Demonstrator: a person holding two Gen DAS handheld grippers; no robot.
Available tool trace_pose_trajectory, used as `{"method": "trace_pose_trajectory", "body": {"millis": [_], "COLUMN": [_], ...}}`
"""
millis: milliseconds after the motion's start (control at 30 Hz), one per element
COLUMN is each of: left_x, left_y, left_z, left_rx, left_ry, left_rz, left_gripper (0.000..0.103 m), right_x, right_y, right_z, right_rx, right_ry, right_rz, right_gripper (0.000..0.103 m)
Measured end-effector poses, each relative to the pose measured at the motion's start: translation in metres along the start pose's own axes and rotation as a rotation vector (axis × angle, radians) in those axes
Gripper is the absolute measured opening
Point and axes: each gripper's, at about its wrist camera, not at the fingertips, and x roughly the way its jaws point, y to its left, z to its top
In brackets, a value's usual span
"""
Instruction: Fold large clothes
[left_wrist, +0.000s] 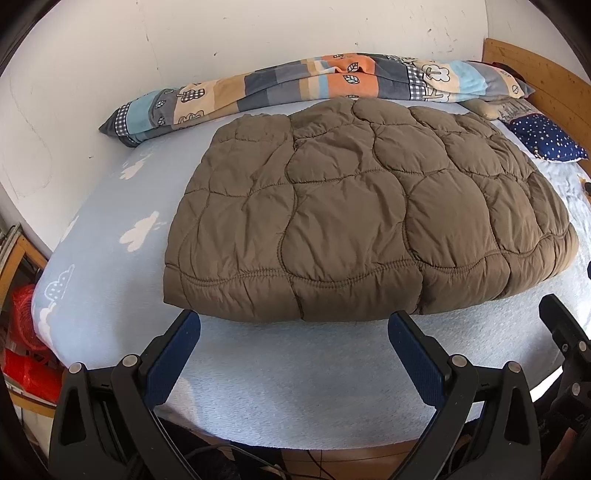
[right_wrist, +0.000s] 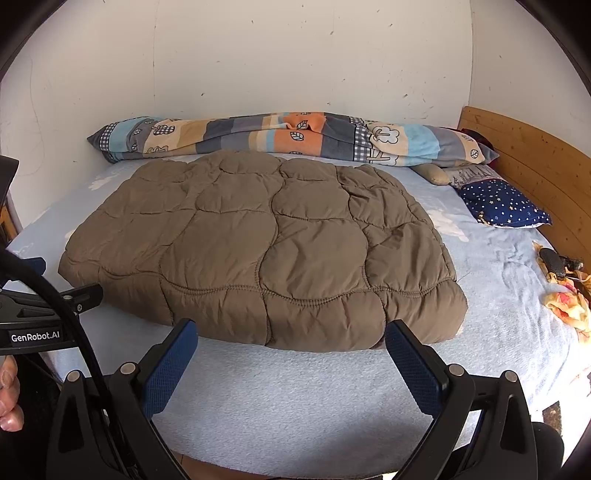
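Both sets of tongs are hanging wide open and gripping nothing: we are holding the left gripper (left_wrist: 293, 326) and the right gripper (right_wrist: 290, 336) back over the near strip of the pale blue bed sheet (left_wrist: 280, 387), probably so we can judge the next fold. Just beyond their tips, the brown quilted jacket (left_wrist: 362, 214) is lying flat and seemingly already folded, its hem nearest us. Farther off, a patchwork blanket (left_wrist: 295, 85) is resting along the wall.
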Motion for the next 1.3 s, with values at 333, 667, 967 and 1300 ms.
{"method": "trace_pose_trajectory", "body": {"millis": [333, 667, 967, 1300], "left_x": [-0.0001, -0.0005, -0.0005, 0.0005], "left_y": [0.0004, 0.0009, 0.0012, -0.0018], "left_z": [-0.0007, -0.0008, -0.0004, -0.0032], "left_rx": [-0.001, 0.0, -0.002, 0.014], "left_ry": [0.001, 0.004, 0.006, 0.035], "left_rz": [0.01, 0.014, 0.016, -0.003], "left_gripper": [0.102, 0.102, 0.102, 0.102], "right_x": [0.0004, 0.0, -0.0009, -0.0017], "right_y": [-0.0003, -0.0007, -0.0004, -0.0001], "right_z": [-0.0004, -0.0003, -0.0006, -0.0003], "right_rx": [0.0, 0.001, 0.0, -0.003], "right_ry": [0.003, 0.004, 0.002, -0.002], "right_rz": [0.0, -0.003, -0.003, -0.007], "right_gripper": [0.103, 0.103, 0.103, 0.103]}}
